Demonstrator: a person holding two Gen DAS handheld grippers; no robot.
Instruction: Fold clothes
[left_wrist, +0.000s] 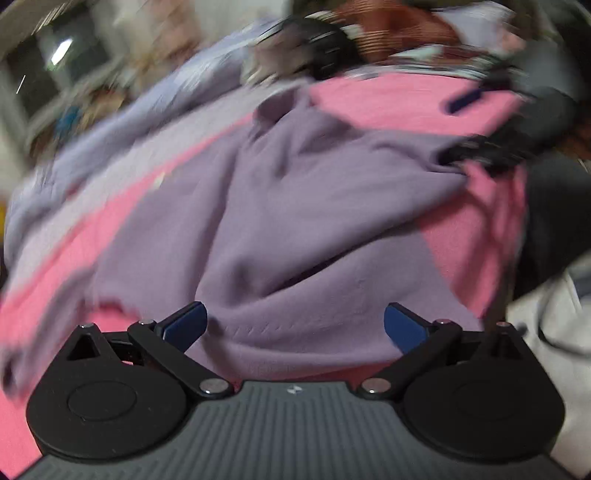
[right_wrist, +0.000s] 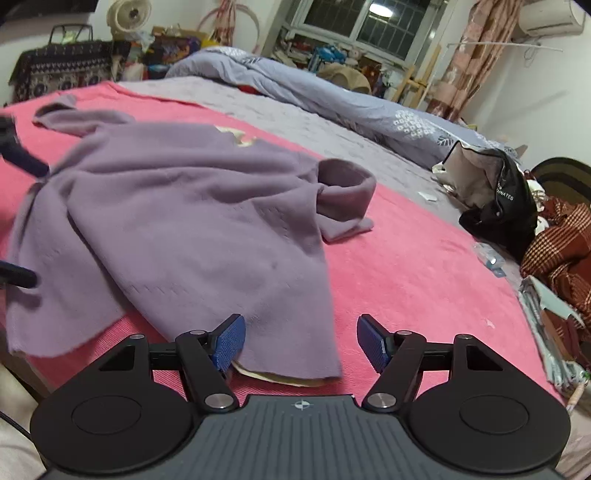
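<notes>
A purple knit sweater lies crumpled on a pink blanket, its rolled collar toward the right. My right gripper is open at the sweater's near hem, which lies between the fingers against the left pad. In the blurred left wrist view, my left gripper is open low over the sweater, with cloth bunched between its fingers. The left gripper also shows at the left edge of the right wrist view, fingers apart around the sweater's side. The right gripper appears open at the sweater's far corner.
A grey sheet and a blue-grey duvet lie behind the blanket. A black bag and a red plaid cloth sit at the bed's right side. Clutter and a window line the far wall.
</notes>
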